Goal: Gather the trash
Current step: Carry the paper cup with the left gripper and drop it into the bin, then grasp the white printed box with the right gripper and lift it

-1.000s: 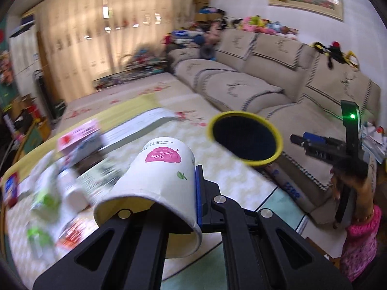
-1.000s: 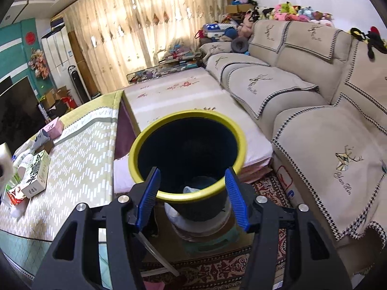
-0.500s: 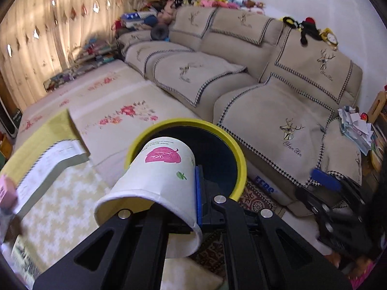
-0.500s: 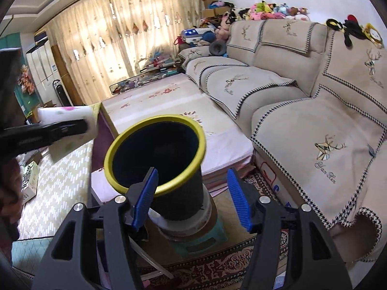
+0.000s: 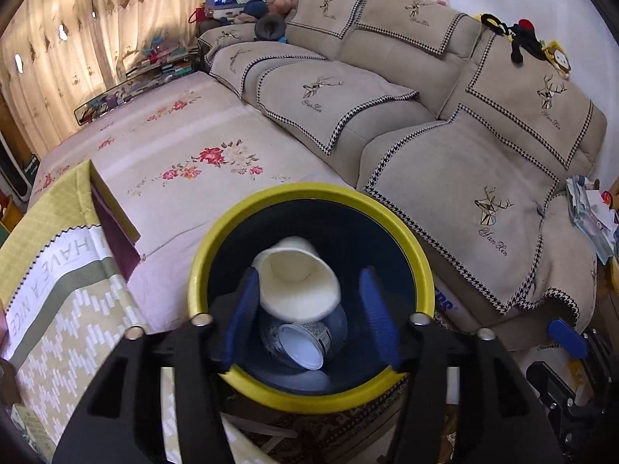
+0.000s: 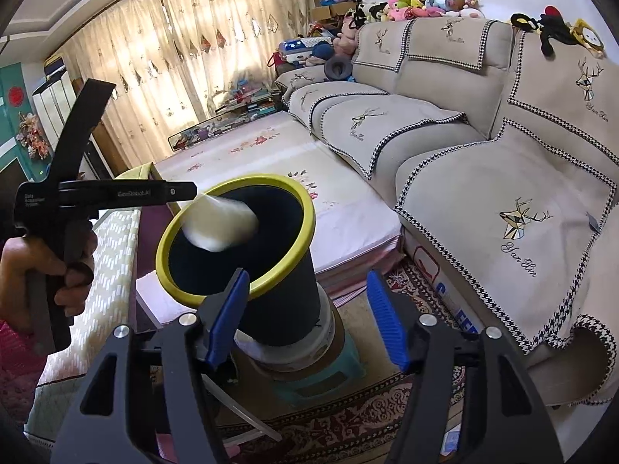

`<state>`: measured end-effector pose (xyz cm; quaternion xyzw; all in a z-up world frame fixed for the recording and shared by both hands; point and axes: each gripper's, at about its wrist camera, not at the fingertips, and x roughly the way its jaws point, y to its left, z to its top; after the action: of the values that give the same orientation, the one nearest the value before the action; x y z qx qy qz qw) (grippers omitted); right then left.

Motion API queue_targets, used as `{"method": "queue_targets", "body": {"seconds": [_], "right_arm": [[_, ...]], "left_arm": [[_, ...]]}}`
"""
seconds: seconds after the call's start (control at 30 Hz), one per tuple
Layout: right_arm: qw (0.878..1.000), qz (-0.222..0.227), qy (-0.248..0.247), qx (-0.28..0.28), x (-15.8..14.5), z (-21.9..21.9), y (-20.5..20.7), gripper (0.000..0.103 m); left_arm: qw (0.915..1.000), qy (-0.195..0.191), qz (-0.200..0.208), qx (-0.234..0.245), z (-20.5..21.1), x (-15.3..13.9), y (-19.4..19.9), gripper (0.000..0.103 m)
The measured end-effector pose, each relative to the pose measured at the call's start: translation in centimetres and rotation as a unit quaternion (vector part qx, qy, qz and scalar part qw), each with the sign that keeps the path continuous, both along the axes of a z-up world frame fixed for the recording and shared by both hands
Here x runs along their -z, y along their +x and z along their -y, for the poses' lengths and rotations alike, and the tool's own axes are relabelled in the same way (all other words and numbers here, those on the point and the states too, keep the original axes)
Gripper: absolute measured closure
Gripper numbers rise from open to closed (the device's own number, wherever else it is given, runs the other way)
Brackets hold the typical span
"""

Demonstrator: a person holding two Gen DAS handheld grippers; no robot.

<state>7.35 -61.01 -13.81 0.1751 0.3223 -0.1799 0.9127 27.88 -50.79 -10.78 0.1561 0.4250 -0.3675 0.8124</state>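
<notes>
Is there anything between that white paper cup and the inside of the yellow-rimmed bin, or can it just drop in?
Nothing visible blocks it. The paper cup is already loose between the open left gripper's blue pads, falling through the trash bin's open mouth. Below it lies only another container at the bottom, with room around it.

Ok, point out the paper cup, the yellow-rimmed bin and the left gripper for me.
paper cup (image 5: 296,284), left wrist view, on its pale inside wall.
yellow-rimmed bin (image 6: 307,208), right wrist view, on the yellow rim's far right.
left gripper (image 5: 309,321), left wrist view, midway between blue fingertips.
</notes>
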Motion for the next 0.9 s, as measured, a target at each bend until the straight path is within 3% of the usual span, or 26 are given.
{"method": "queue_targets", "body": {"seconds": [0.1,0.2,0.53,0.67,0.9], "right_arm": [[1.000,0.003,0.001,-0.003,-0.1,-0.3,0.0,0.042],[1.000,0.008,0.001,-0.008,-0.4,-1.0,-0.1,0.040],[0.999,0.003,-0.006,-0.048,-0.7,-4.2,1.5,0.036],[0.997,-0.001,-0.008,-0.076,-0.7,-6.4,2.6,0.036],[0.989,-0.011,-0.014,-0.148,-0.8,-12.1,5.1,0.035]], "left_arm": [[1.0000,-0.002,0.000,-0.006,-1.6,-0.6,-0.4,0.044],[0.9994,-0.027,-0.002,-0.019,-4.5,-2.1,-1.2,0.043],[0.9896,-0.090,0.059,-0.095,-18.8,-7.0,-8.6,0.018],[0.9800,-0.103,0.093,-0.142,-26.1,-8.6,-11.7,0.010],[0.9497,-0.114,0.129,-0.262,-38.3,-10.1,-15.3,0.008]]}}
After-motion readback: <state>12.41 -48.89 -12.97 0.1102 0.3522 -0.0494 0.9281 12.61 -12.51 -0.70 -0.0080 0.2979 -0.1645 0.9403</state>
